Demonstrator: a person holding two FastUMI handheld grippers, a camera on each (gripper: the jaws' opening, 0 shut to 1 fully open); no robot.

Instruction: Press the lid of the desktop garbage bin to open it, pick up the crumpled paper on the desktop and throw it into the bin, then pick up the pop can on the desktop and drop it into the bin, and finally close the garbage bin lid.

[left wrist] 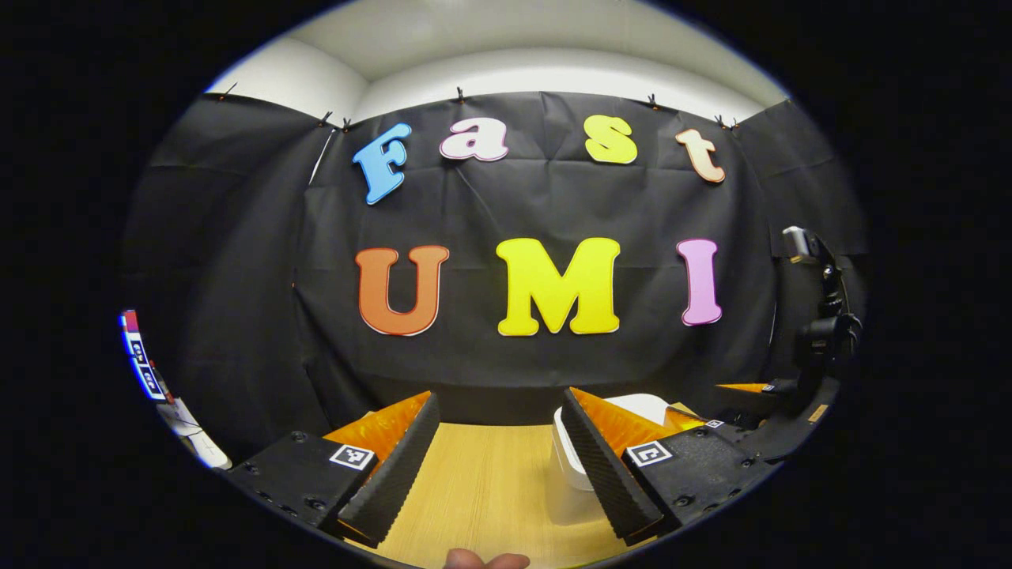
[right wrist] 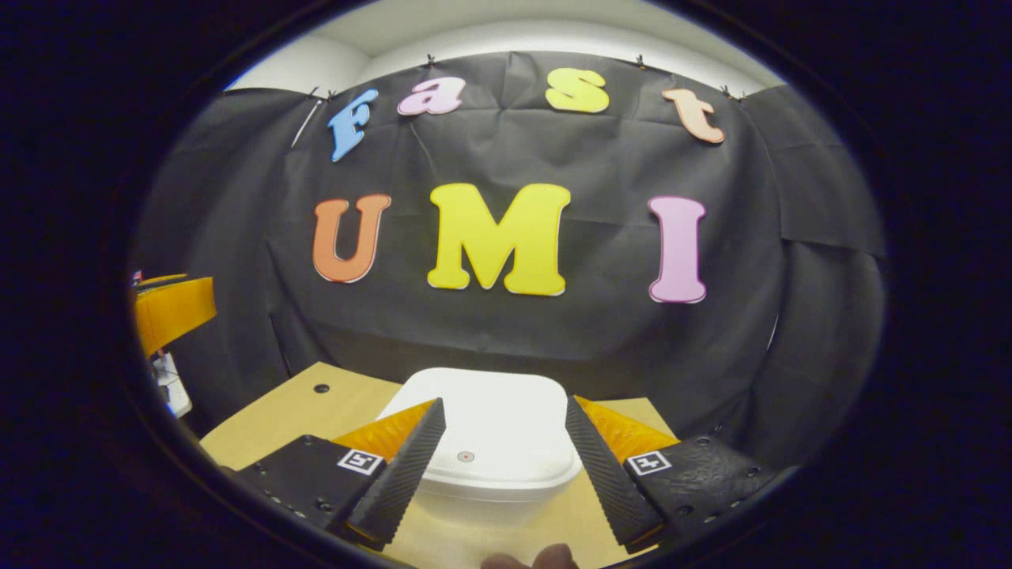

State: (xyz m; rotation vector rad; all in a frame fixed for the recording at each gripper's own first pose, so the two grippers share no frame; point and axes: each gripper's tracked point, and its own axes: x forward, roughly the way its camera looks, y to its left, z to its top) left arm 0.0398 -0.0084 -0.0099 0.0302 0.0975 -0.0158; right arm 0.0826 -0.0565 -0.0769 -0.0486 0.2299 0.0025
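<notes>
A white garbage bin (right wrist: 482, 442) with its lid down stands on the wooden table (right wrist: 300, 411), straight ahead of my right gripper (right wrist: 500, 466). That gripper is open, its fingers either side of the lid and above it, with a small red dot on the lid between them. My left gripper (left wrist: 498, 474) is open over bare tabletop (left wrist: 482, 482). The bin (left wrist: 565, 454) shows partly behind its right finger, and the other gripper (left wrist: 814, 356) shows at the far right.
Black cloth walls close the booth behind and to the sides. A fingertip (left wrist: 484, 559) shows at the bottom edge of the left gripper view. At the left edge of the right gripper view part of the other gripper (right wrist: 170, 308) shows.
</notes>
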